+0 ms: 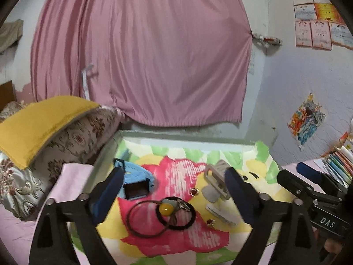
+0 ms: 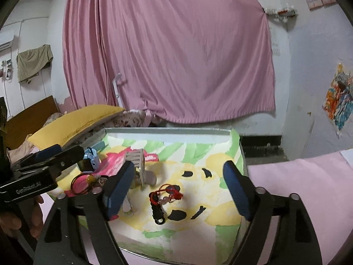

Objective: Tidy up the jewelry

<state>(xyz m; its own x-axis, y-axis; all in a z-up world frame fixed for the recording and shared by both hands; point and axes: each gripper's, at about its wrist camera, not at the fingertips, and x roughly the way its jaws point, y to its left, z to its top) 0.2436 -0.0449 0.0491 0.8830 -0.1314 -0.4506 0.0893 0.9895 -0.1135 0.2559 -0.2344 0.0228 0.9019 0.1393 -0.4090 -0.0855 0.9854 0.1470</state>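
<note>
Left wrist view: left hand-held gripper (image 1: 174, 190) spread wide, empty, above painted tray (image 1: 183, 140). On tray: dark hair ties (image 1: 161, 217) with yellow bead (image 1: 166, 208) mid-tray, blue box (image 1: 134, 184) left of them.

Right wrist view: right hand-held gripper (image 2: 181, 190) wide apart, empty; red cord bracelet (image 2: 165, 196) lies on tray between its fingers.
</note>
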